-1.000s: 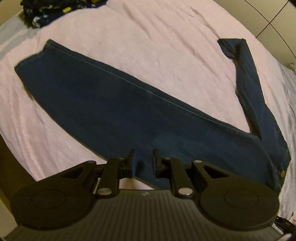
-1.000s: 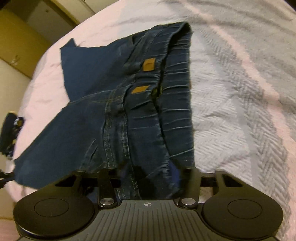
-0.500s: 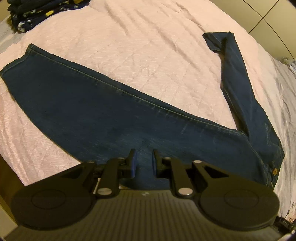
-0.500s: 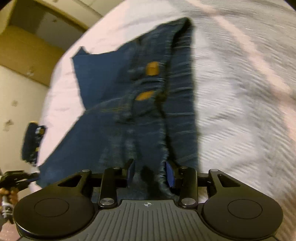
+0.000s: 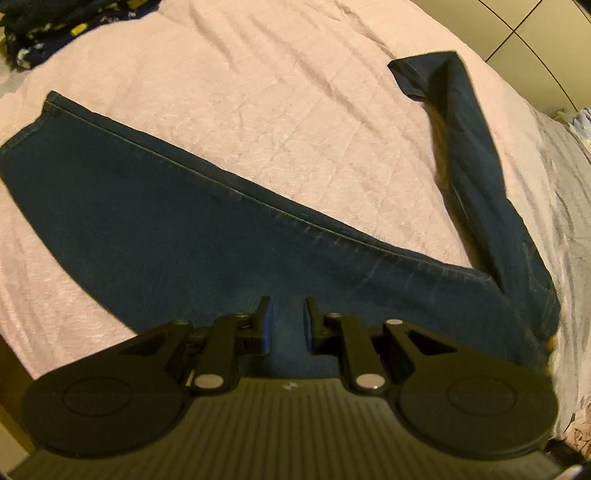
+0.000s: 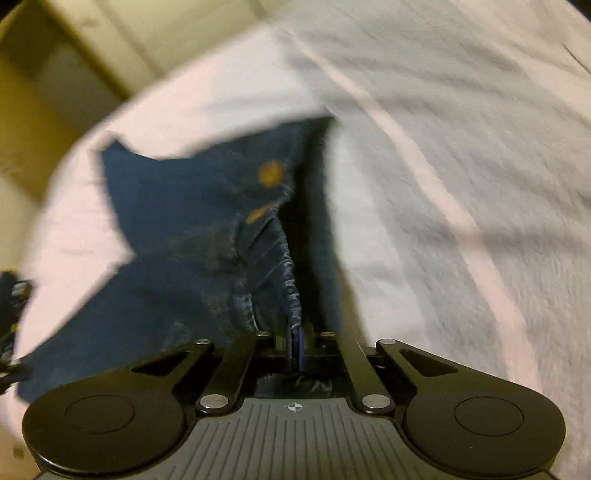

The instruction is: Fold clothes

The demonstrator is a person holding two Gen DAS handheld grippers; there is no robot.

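One pair of dark blue jeans (image 5: 192, 240) lies on a bed with a pink quilted cover (image 5: 295, 122). In the left wrist view, two legs are counted: one lies flat and broad, running from the left edge toward the lower right; the second (image 5: 469, 166) is narrower, angles up to the right, and has its hem end folded over. The two legs meet at the lower right, forming a V with bare cover between them.

Left tool (image 5: 286, 321): its two blue-padded fingers stand a little apart above the broad leg. Denim is visible through the gap; whether the pads press cloth cannot be told from this view.

Right tool (image 6: 295, 345): its jaws have just been closing and are now pressed together on a gathered ridge of denim at the waist end of the jeans (image 6: 207, 258), with cloth visible between the fingers. This view is blurred. Two tan patches (image 6: 271, 173) are counted on the denim near the waistband. To the right of the jeans the bed shows a white-grey textured cover (image 6: 461, 184) with pink stripes.

One heap of dark patterned clothing (image 5: 55, 26), marked with white and yellow, sits at the far left corner of the bed, well apart from the jeans. Tiled floor (image 5: 535, 29) shows beyond the far right edge
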